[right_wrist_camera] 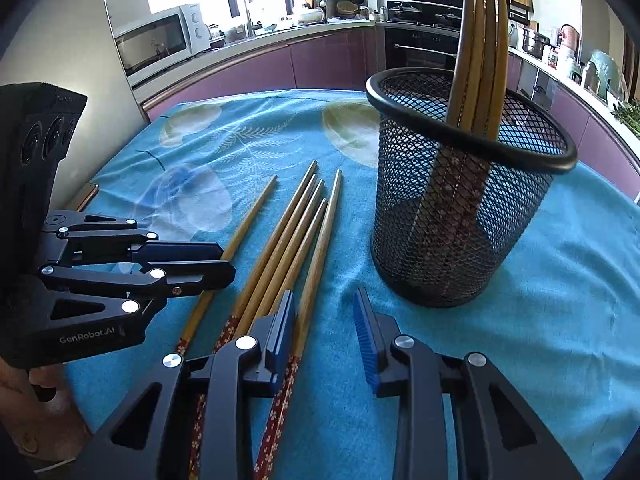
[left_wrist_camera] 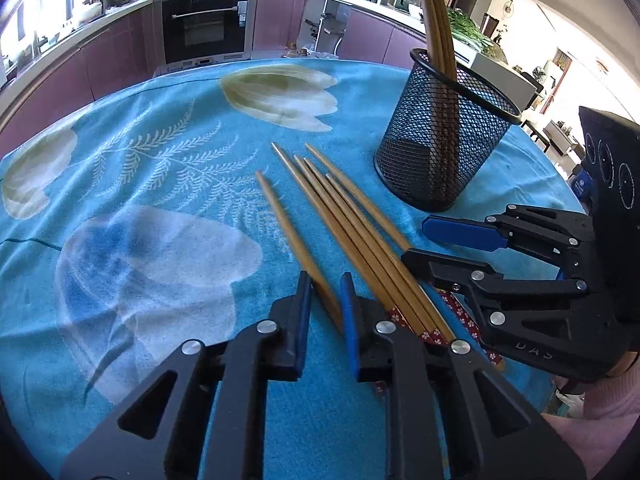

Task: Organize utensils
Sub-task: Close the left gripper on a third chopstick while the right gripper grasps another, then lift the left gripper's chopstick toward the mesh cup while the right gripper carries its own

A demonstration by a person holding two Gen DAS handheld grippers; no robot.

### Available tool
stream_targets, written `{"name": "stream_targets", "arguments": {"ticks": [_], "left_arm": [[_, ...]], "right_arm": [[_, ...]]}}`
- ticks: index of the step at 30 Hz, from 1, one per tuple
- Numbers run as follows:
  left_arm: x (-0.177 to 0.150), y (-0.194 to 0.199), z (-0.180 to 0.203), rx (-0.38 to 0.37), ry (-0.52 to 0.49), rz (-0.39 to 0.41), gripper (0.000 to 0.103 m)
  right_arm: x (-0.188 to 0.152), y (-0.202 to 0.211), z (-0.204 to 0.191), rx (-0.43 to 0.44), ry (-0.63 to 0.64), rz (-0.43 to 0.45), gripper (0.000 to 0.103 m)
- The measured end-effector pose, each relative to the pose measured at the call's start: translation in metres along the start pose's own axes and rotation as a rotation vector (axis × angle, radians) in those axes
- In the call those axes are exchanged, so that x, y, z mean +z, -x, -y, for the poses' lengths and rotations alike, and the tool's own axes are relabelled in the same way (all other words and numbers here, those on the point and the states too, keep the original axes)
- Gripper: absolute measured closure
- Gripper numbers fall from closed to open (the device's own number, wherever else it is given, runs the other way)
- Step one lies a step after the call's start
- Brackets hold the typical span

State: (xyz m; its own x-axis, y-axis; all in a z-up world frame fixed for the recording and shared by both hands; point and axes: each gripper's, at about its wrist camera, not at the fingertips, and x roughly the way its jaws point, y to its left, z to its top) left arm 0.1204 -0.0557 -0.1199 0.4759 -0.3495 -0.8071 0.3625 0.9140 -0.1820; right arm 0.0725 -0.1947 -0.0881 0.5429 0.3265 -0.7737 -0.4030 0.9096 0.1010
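Nearest the left camera, the left claw [left_wrist_camera: 326,277] has its blue-padded fingers drawn close around a single chopstick [left_wrist_camera: 288,220] lying on the cloth-covered worktop [left_wrist_camera: 160,160]. A slim gap shows between the pads, and whether they press the stick cannot be told. Just to its right, the right claw [right_wrist_camera: 323,294] stands spread over the handle ends of a loose bundle of five chopsticks [right_wrist_camera: 280,248]. The outermost stick lies between its pads, and the far pad is clear of it.

The chopsticks are tan bamboo and taper to fine points that face away from the cameras. Their thick ends are wrapped in dark red with small white flowers. That makes six on the blue floral cloth: five nearly side by side, and one set apart on the left.

Beyond the bundle and to the right, a black mesh holder [right_wrist_camera: 460,240] stands upright on the cloth. The right camera shows four more chopsticks [right_wrist_camera: 480,40] in it, patterned ends down and tips up. In the left camera these overlap and cannot be counted.

The left camera alone takes in a pink sleeve [left_wrist_camera: 600,412] behind the right claw and leafy greens [left_wrist_camera: 468,32] on a far counter. The right camera alone shows a white microwave [right_wrist_camera: 160,42] beneath a bright window. A built-in oven [left_wrist_camera: 206,26] among purple cabinets closes the background in both.
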Motion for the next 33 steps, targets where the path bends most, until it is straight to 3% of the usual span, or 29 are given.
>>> {"name": "stream_targets", "arguments": {"ticks": [2, 6, 9, 19, 33], "left_arm": [[0.001, -0.001, 0.000, 0.004, 0.000, 0.001, 0.090], [0.001, -0.001, -0.001, 0.004, 0.019, 0.006, 0.091], [0.000, 0.000, -0.003, -0.002, 0.041, 0.012, 0.093], [-0.007, 0.019, -0.003, -0.028, 0.049, 0.047, 0.095], [-0.008, 0.003, 0.001, -0.050, -0.001, -0.019, 0.094]], "right_arm": [[0.003, -0.003, 0.000, -0.001, -0.002, 0.001, 0.075], [0.005, -0.006, 0.003, 0.018, -0.036, 0.004, 0.092], [0.005, -0.005, 0.006, 0.030, -0.058, 0.007, 0.097], [-0.003, 0.015, 0.008, 0.098, -0.067, 0.036, 0.097], [-0.005, 0.004, 0.003, 0.107, -0.022, -0.024, 0.096]]}}
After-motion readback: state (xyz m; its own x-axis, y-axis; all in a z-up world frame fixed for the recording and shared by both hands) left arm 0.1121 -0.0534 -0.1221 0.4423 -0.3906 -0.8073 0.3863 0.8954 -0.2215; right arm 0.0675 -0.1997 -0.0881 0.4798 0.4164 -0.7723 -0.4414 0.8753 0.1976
